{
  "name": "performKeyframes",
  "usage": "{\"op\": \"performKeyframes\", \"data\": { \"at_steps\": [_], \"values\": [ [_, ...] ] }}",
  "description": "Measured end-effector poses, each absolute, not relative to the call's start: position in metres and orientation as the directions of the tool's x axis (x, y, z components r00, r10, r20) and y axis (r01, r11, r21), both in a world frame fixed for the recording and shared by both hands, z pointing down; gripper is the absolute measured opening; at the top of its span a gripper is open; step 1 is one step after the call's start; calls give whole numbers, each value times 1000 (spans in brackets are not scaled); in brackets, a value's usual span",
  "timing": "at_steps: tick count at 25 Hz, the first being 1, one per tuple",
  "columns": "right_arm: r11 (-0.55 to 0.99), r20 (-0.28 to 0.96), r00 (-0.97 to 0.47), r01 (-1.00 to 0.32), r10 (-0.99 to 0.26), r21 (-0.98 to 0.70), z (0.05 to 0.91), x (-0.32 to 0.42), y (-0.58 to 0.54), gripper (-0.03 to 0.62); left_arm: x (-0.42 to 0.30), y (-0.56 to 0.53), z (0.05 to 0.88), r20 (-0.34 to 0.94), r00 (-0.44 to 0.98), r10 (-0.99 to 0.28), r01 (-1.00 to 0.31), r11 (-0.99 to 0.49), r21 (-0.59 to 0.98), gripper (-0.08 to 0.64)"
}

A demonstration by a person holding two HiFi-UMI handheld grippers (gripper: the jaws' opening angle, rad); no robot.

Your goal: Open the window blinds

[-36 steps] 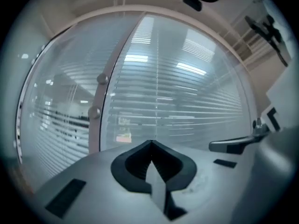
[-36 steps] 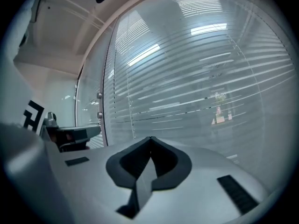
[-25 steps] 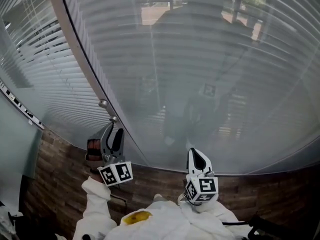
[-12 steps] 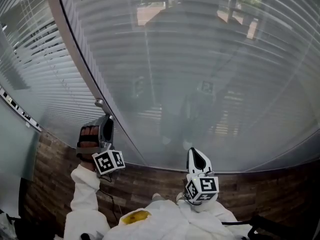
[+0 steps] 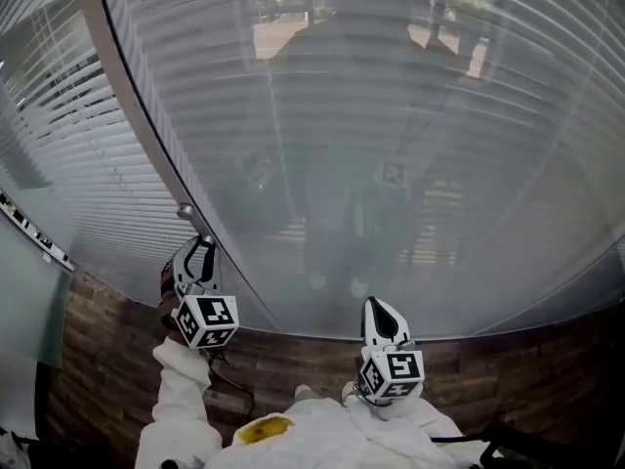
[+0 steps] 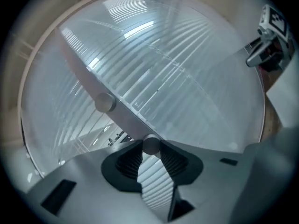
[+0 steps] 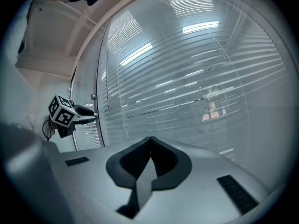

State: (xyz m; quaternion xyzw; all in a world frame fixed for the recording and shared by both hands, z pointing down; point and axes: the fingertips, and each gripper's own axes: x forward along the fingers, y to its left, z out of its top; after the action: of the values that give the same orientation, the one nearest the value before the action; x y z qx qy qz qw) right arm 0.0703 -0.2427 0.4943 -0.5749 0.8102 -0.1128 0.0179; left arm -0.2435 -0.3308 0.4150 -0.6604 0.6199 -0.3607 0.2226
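- Gripping a round metal knob (image 6: 151, 145) on the grey frame (image 6: 86, 80), the left tool (image 6: 151, 149) has just been closing its ribbed black pads on it. A second, matching knob (image 6: 104, 102) sits free higher up the frame.
- Judging by this, the task is at its first step: the knob is taken, but the blinds (image 5: 391, 115) are not yet open. What remains, it seems, is to work the knob until the slats tilt.
- Thin, flat horizontal slats lie nearly shut behind smooth glass, letting through only hazy shapes and faint reflections.
- Below the window runs a rough brown brick wall (image 5: 293, 345).
- At right, the right tool (image 5: 382, 313) hangs near the glass, touching nothing, its jaws together and empty.
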Motion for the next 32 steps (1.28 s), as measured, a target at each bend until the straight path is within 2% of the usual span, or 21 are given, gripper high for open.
{"op": "performKeyframes", "data": {
  "at_steps": [4, 7, 11, 15, 18, 23, 27, 32],
  "values": [
    [297, 102, -323, -932, -941, -208, 495, 75, -242, 11, -247, -331, 413, 198, 10, -980, -862, -109, -495, 123],
    [290, 106, -318, -932, -942, -216, 497, 76, -242, 11, -247, -330, 412, 199, 40, -979, -956, -96, -279, 123],
    [289, 108, -317, -932, -942, -218, 497, 76, -241, 11, -247, -329, 408, 175, 66, -982, -997, -71, -22, 123],
    [286, 109, -315, -933, -943, -219, 497, 78, -241, 11, -252, -329, 406, 123, 87, -989, -958, -50, 281, 123],
    [284, 110, -313, -933, -943, -219, 498, 78, -241, 11, -254, -330, 411, 80, 107, -991, -852, -50, 522, 123],
    [284, 106, -312, -934, -944, -218, 497, 79, -241, 11, -251, -331, 412, -18, 135, -991, -486, -82, 870, 123],
    [277, 102, -306, -934, -947, -224, 497, 82, -241, 11, -253, -331, 411, -72, 112, -991, -181, -92, 979, 123],
    [272, 102, -301, -934, -948, -230, 498, 87, -239, 11, -253, -329, 414, -94, 62, -994, 98, -87, 991, 121]
  ]
}}
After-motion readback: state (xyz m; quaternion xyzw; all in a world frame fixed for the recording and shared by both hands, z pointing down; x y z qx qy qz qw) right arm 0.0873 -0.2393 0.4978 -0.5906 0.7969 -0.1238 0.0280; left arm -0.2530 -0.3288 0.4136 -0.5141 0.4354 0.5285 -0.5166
